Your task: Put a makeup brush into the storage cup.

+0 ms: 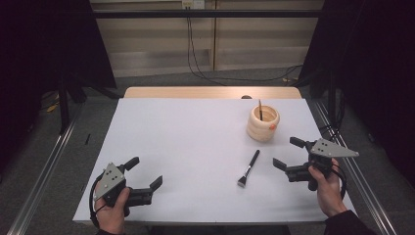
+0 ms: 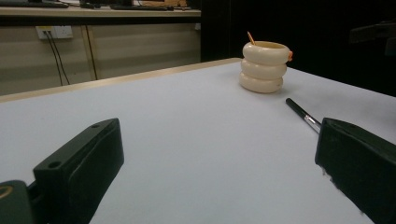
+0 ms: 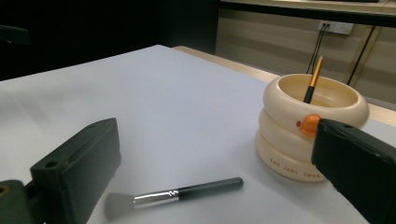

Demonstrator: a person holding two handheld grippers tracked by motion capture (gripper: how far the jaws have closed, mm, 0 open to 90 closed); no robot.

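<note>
Makeup brush (image 1: 248, 168) with a black handle, silver ferrule and dark bristles lies flat on the white bench (image 1: 186, 142), just left of the right gripper (image 1: 286, 152) and well apart from the left gripper (image 1: 145, 174). Its handle end points toward a cream ringed holder (image 1: 263, 124), which stands upright near the bench's far right side with a thin brush (image 1: 260, 109) standing inside and a small orange knob on its wall. Both grippers are held by hands at the near edge, jaws spread wide with nothing between them. Beyond the bench are a pale wall with a socket and hanging cables (image 1: 195, 49), grey floor, and dark curtains on either side.
</note>
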